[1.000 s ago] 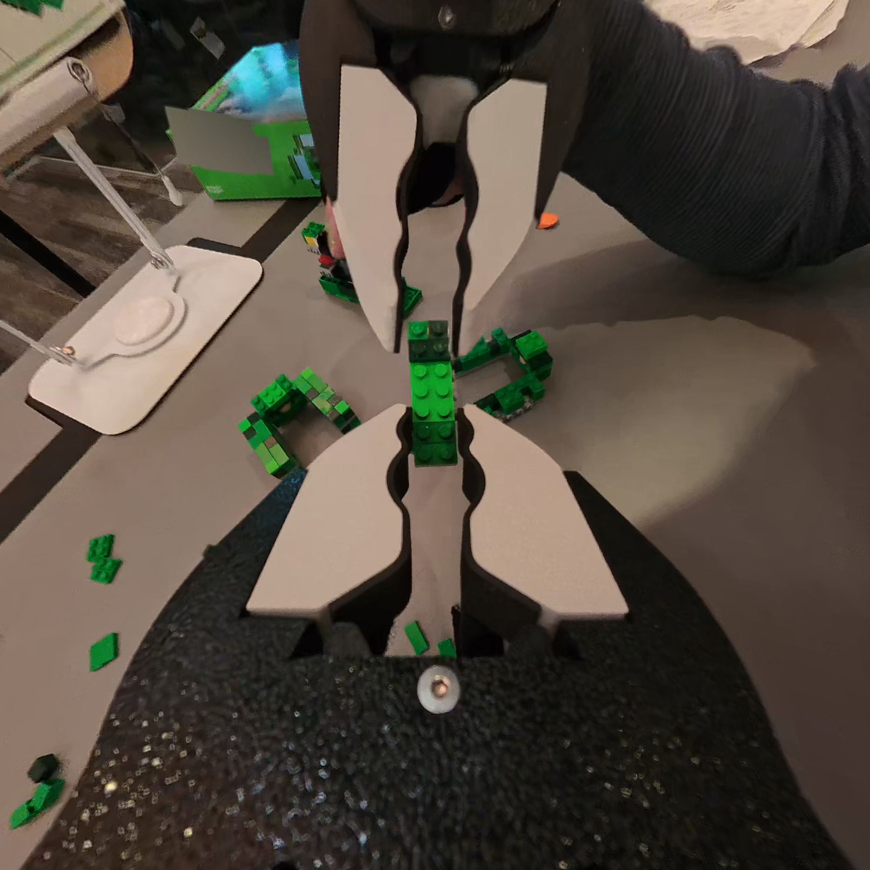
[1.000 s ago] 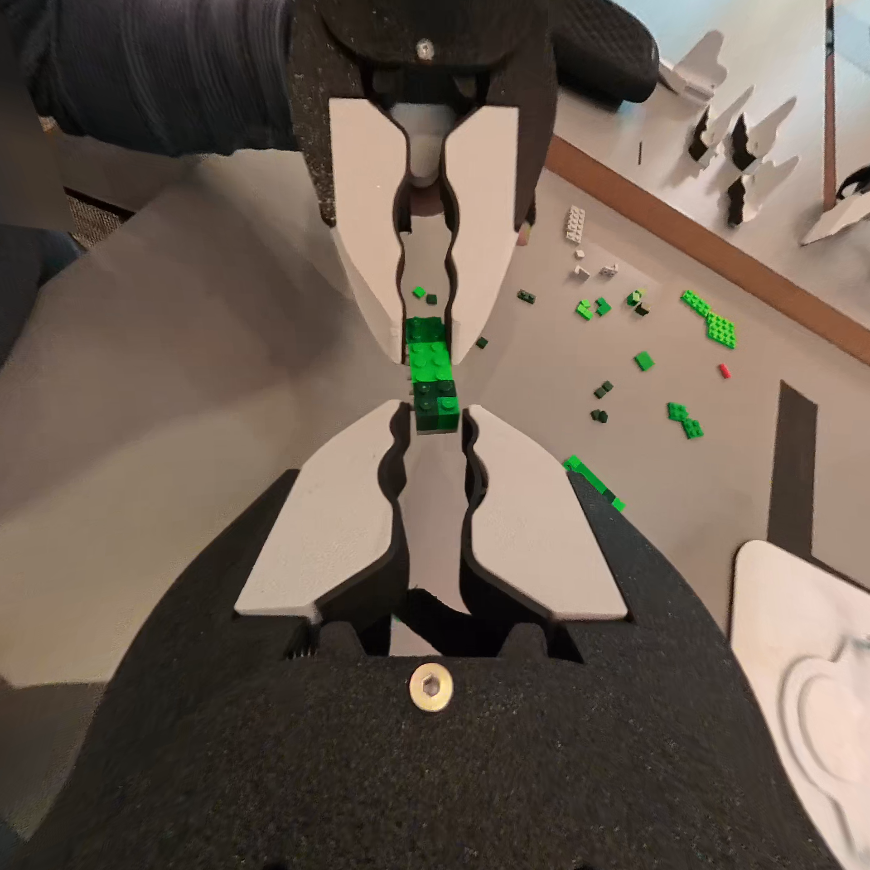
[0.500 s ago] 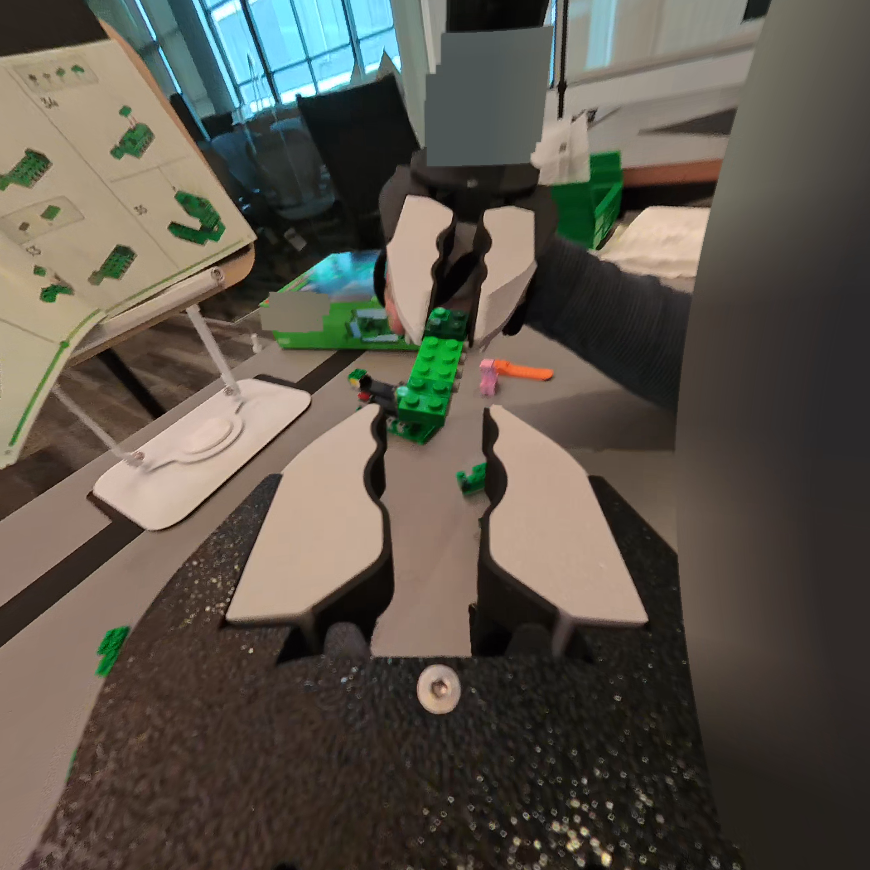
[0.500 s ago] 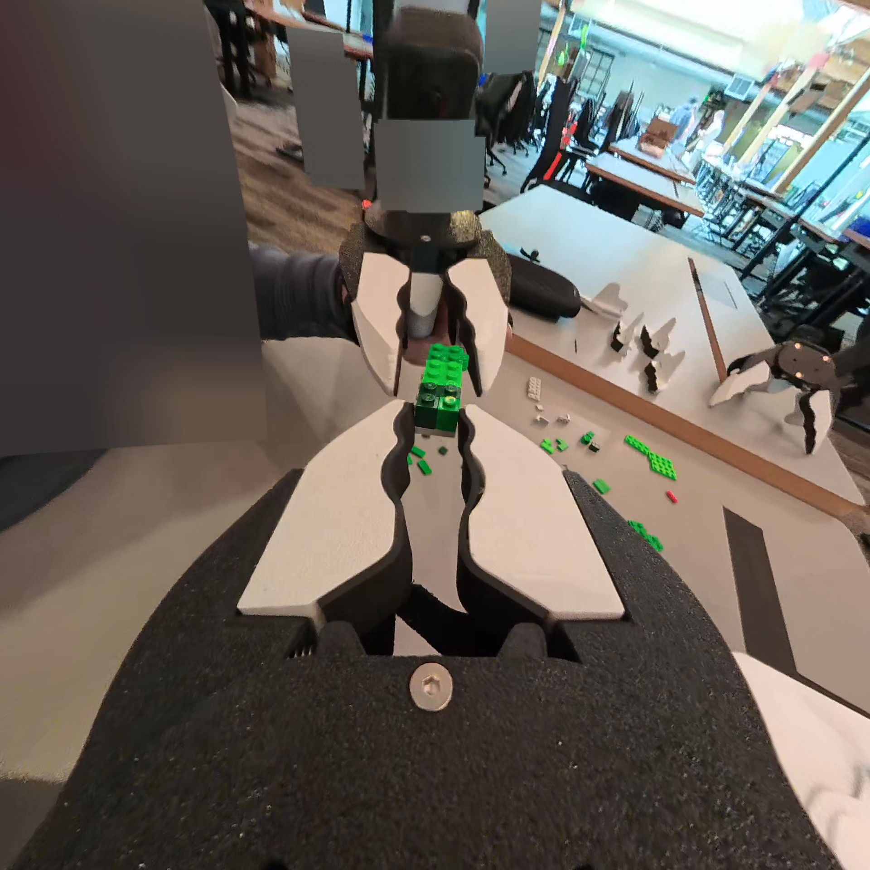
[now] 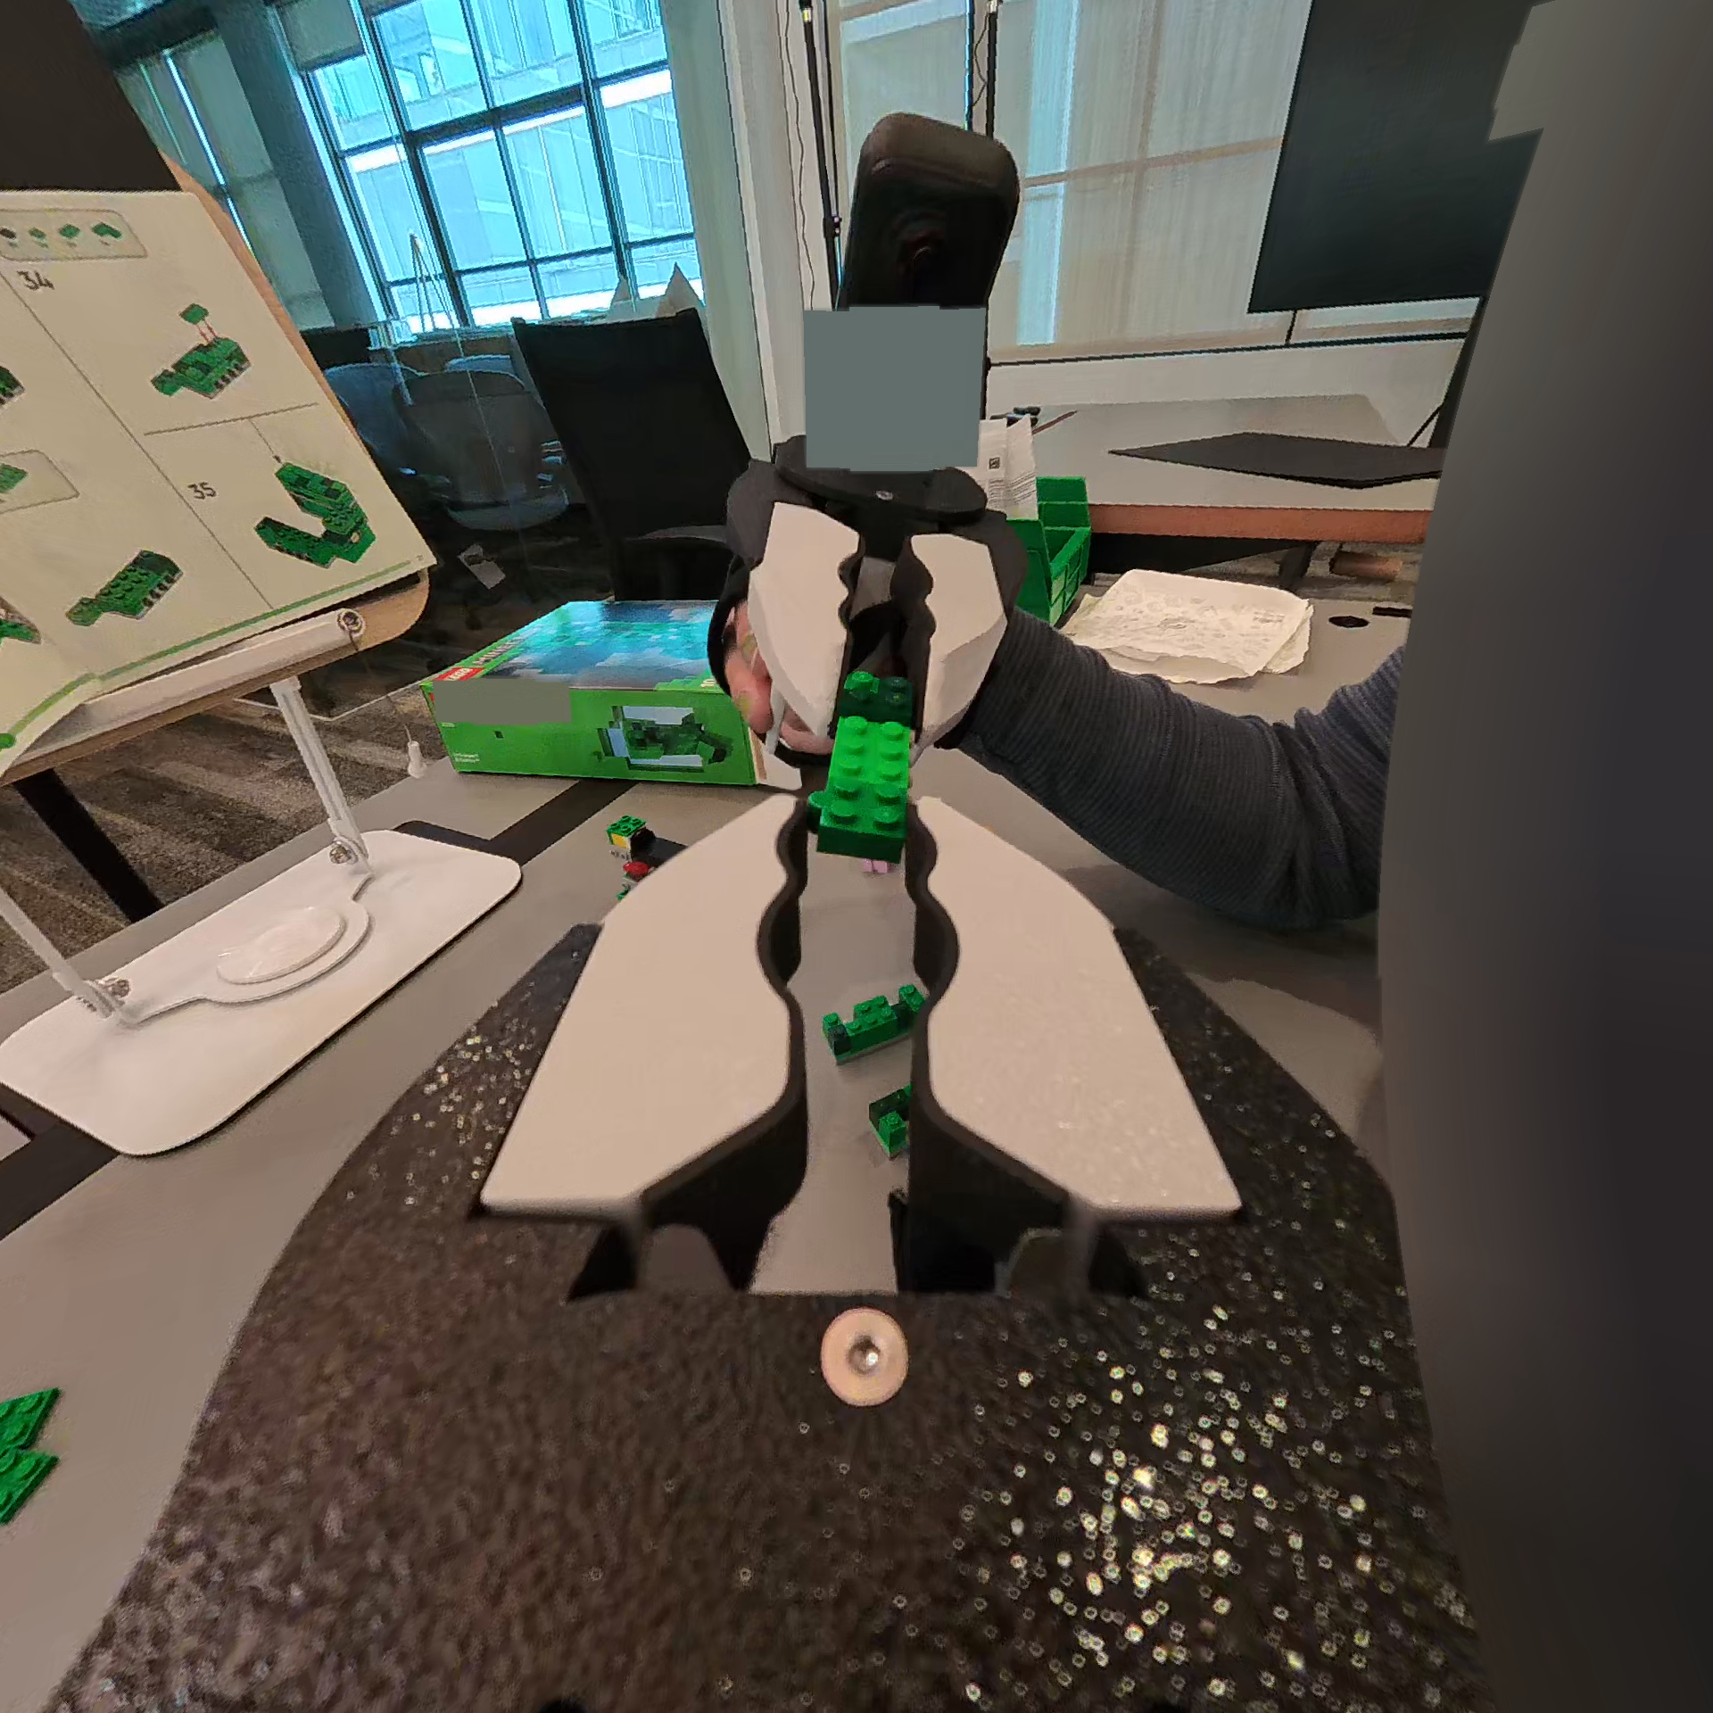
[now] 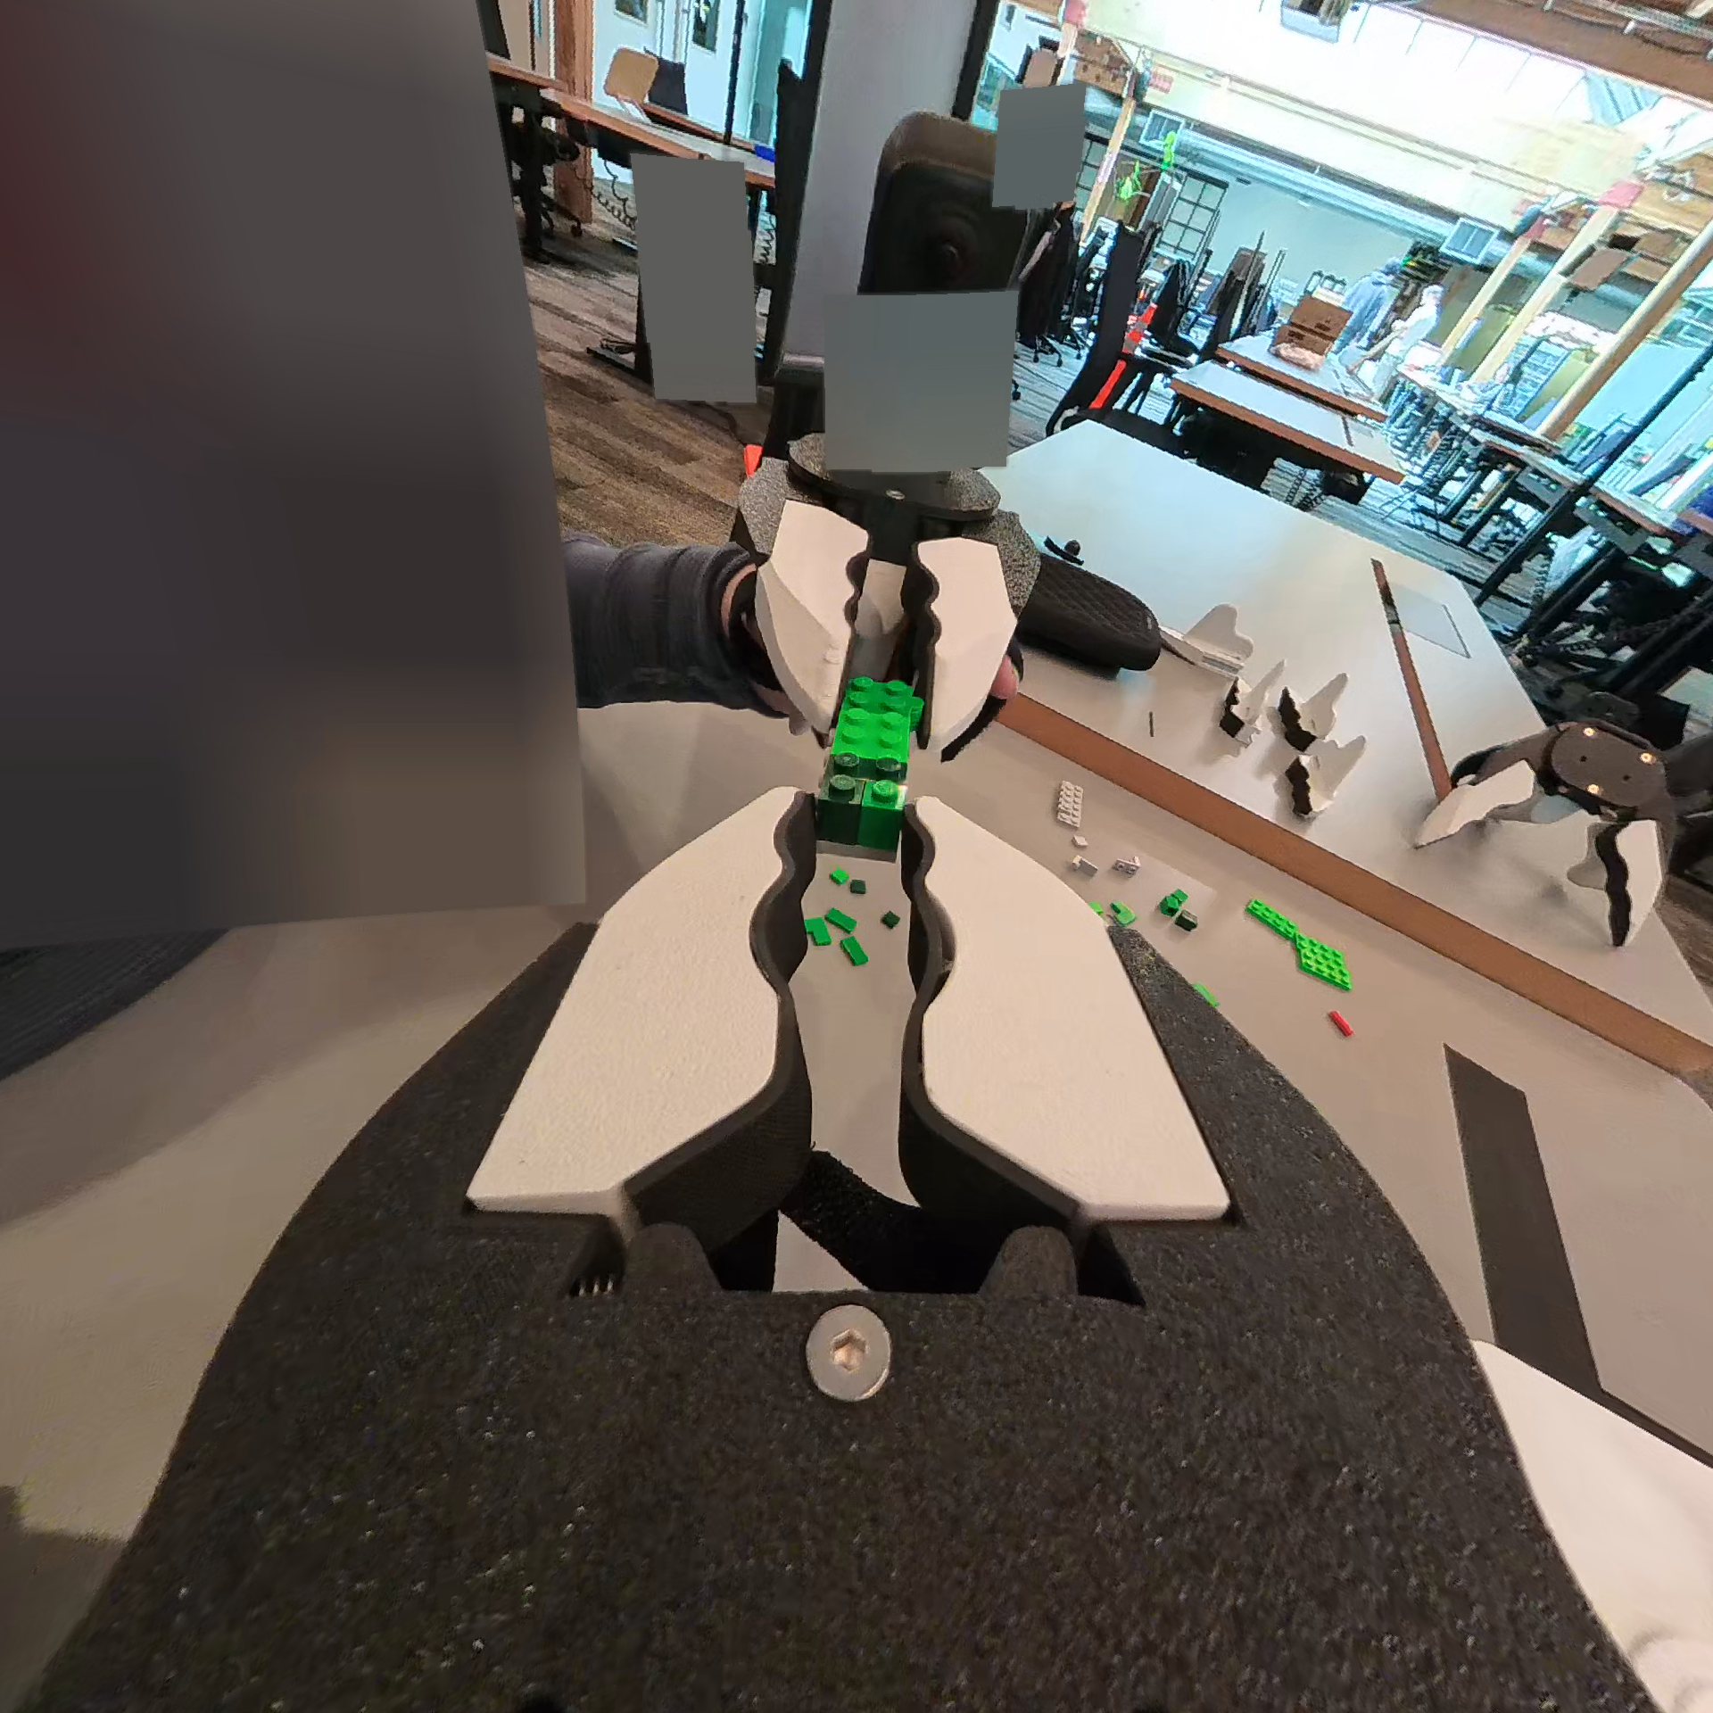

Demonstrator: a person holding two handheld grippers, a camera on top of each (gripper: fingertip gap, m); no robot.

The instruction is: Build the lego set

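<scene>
A: Green, in two shades: the brick stack [image 5: 867, 774] is bright at one end and darker at the other, and it hangs in the air above the grey tabletop [image 5: 463, 1001], spanning the gap between the two tools.

B: Which way does it run?

A: Its long axis lies along the line from the left tool [image 5: 857, 820] to the right tool [image 6: 857, 816], which face each other tip to tip. Studs face upward in both views.

B: And the grip?

A: In the right wrist view the right tool is closed narrowly on the dark green end, with both white fingers [image 6: 704, 936] pressed to its sides. The left tool, seen opposite there, is clamped on the bright end.

B: The left wrist view agrees?

A: Mostly. The bright end sits at the left tool's tips, in a narrow gap, and the dark end goes into the right tool beyond.

B: Anything else around?

A: Loose green pieces [image 6: 839, 927] lie on the tabletop beneath, a green plate [image 6: 1302, 941] lies to the right, and a green box [image 5: 593, 695] and an open instruction booklet [image 5: 167, 445] on a stand are at the left.
</scene>
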